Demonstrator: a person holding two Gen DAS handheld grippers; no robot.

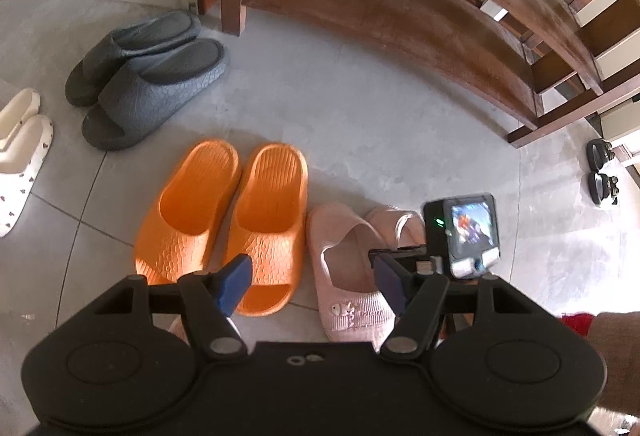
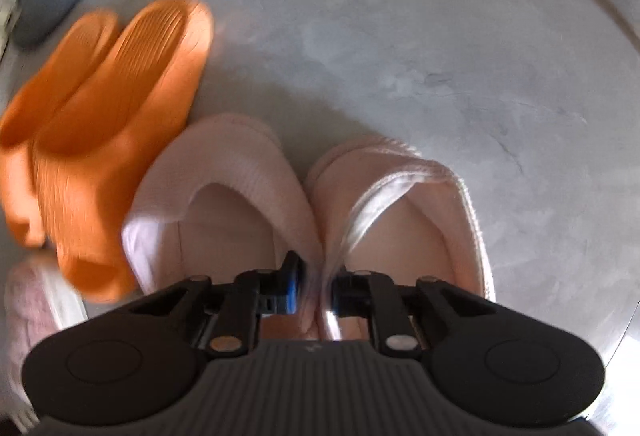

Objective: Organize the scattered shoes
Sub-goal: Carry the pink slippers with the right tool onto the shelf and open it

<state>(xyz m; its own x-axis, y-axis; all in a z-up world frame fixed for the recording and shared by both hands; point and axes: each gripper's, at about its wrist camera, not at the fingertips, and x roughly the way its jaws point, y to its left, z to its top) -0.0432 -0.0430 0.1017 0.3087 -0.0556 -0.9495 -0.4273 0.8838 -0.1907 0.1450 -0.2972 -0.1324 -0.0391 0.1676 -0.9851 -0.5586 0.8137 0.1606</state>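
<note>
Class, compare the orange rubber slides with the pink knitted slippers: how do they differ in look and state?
The orange rubber slides are open-toed with a scale-textured strap; the pink knitted slippers are soft and closed-toed. The slides lie untouched; the right gripper pinches the slippers' inner edges together, while the left gripper hovers open. Both pairs sit side by side on the grey floor.

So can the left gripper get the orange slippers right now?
Probably yes. The left gripper is open and empty, and the orange slippers lie just ahead of it with nothing on top of them.

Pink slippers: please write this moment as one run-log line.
right claw: shut on pink slippers, pinching both inner edges | left claw: open, empty | orange slippers: paired on floor
</note>
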